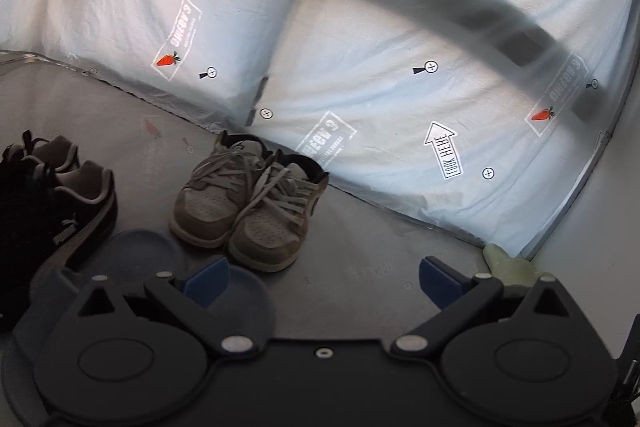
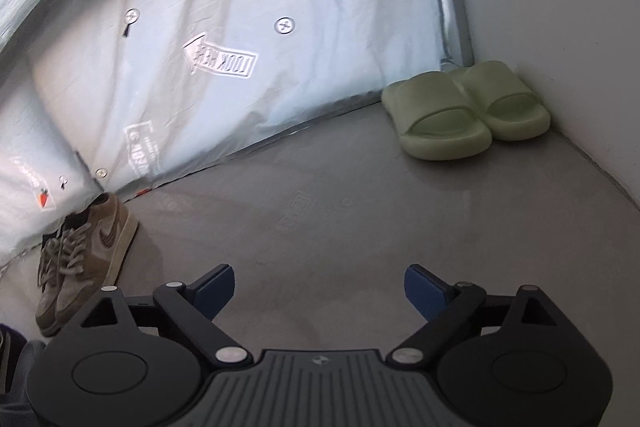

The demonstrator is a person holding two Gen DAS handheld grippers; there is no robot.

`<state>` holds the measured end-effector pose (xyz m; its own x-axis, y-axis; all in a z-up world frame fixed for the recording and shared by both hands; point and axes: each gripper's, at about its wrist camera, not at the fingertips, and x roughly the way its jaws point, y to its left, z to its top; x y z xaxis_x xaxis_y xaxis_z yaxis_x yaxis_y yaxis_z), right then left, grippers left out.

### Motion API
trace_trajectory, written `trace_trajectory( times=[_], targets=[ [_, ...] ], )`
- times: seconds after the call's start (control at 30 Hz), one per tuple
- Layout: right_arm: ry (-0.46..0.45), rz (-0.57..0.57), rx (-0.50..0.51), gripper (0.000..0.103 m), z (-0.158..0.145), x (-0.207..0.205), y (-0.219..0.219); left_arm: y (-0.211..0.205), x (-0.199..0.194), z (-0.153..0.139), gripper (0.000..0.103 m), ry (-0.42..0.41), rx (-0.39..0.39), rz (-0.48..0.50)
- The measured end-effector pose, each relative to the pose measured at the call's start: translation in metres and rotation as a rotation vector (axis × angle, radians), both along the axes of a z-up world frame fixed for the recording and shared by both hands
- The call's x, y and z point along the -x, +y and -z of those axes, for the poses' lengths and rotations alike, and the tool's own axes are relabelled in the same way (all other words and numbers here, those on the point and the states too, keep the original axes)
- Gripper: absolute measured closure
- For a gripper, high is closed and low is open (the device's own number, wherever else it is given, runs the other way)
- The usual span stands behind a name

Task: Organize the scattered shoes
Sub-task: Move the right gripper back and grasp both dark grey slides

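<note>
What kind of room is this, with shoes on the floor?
Probably a home's floor corner under renovation or a staged set: grey floor, printed protective sheeting over the wall, tan lace-up sneakers and green foam slides paired beside it.

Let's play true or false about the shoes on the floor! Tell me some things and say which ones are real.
1. The green slippers sit side by side in the corner by the wall. True.
2. The right gripper is holding a slipper. False: its jaws stand open with nothing between them.
3. The tan sneakers have laces. True.
4. The black sneakers are stacked on top of the tan sneakers. False: they stand apart, beside them on the floor.
5. The left gripper is open. True.
</note>
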<state>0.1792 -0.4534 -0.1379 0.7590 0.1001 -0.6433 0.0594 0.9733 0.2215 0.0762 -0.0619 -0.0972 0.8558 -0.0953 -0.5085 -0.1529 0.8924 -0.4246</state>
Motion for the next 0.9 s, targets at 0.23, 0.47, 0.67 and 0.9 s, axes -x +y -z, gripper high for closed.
trace_trajectory(
  times=[0.23,0.47,0.67,0.9],
  targets=[
    [-0.016,-0.088,0.024,0.003,-0.001,0.035,0.101,0.074,0.02,0.003,0.001,0.021,-0.01,0.022],
    [-0.012,-0.138,0.035,0.003,-0.006,0.075,0.214,0.156,0.024,0.005,0.001,0.029,-0.05,0.114],
    [-0.046,-0.196,0.09,0.003,-0.001,0.136,0.296,0.198,0.014,0.015,0.001,0.032,-0.084,0.256],
    [-0.008,-0.258,0.122,0.009,0.016,0.175,0.361,0.219,-0.009,0.036,0.001,0.067,-0.075,0.346]
  ],
)
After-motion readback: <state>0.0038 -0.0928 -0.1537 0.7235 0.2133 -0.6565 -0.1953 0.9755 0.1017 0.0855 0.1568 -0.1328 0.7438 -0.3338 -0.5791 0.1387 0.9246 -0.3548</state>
